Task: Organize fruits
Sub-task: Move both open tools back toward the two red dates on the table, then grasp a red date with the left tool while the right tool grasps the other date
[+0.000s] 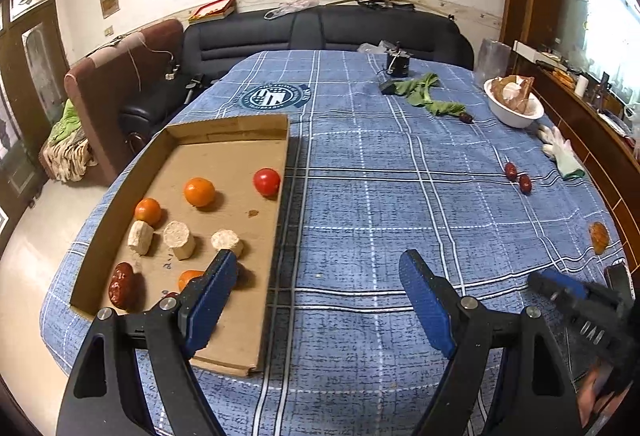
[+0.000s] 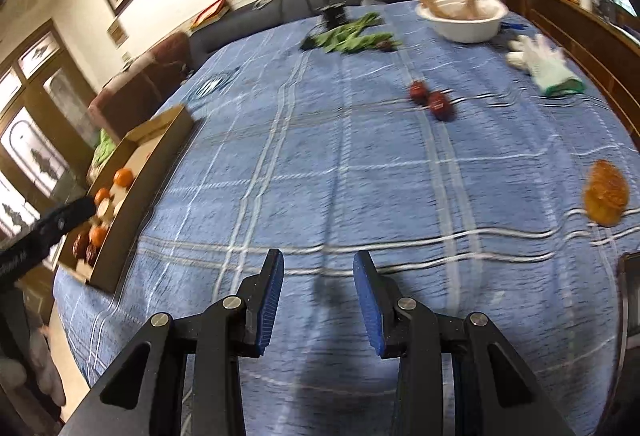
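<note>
A shallow cardboard tray (image 1: 224,128) lies at the left of the blue checked table. In it are a red tomato (image 1: 266,181), two oranges (image 1: 199,191), three pale cut pieces (image 1: 179,238) and a dark red date (image 1: 121,285). My left gripper (image 1: 318,270) is open and empty, its left finger over the tray's near end. My right gripper (image 2: 318,268) is open and empty above bare cloth; it also shows in the left wrist view (image 1: 560,286). Two red dates (image 2: 430,98) and an orange-brown fruit (image 2: 605,198) lie loose on the cloth. The tray also shows in the right wrist view (image 2: 152,156).
A white bowl (image 2: 464,20) with paper wrapping, a white glove (image 2: 540,64), green leaves (image 2: 352,36) and a small black device (image 1: 397,62) sit at the far right of the table. A dark sofa (image 1: 320,32) stands behind it, a wooden cabinet (image 1: 592,124) on the right.
</note>
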